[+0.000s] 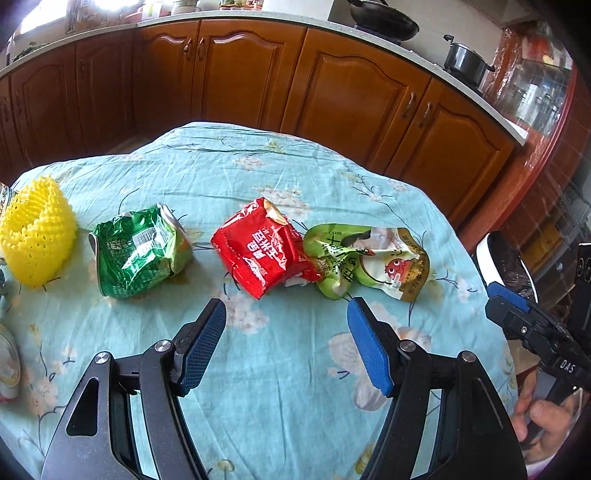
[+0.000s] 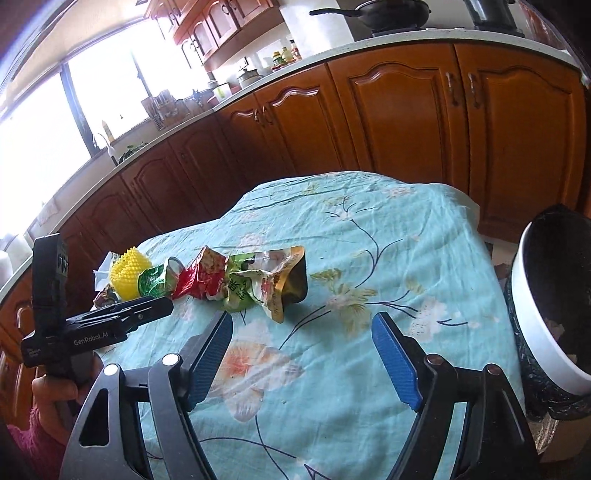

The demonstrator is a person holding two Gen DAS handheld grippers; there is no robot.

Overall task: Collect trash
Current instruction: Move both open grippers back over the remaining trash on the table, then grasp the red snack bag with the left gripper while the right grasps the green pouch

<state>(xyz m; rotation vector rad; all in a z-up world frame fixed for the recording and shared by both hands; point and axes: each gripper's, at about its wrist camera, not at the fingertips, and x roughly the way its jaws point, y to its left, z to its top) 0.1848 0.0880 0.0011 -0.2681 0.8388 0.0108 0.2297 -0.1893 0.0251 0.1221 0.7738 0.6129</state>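
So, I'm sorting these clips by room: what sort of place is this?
Most likely a home kitchen: wooden cabinets run under a long countertop, a black pan and a pot stand on it, and a cloth-covered table sits in front.

Glossy crinkled foil wrappers (image 1: 266, 247) on wrinkled matt cloth (image 1: 280, 406); cabinets (image 1: 354, 96) seemingly varnished wood.

Both grippers open, empty

Left gripper (image 1: 286, 317) and right gripper (image 2: 303, 332) tilt downward, jaws spread wide, each gripped by a hand (image 1: 535, 417).
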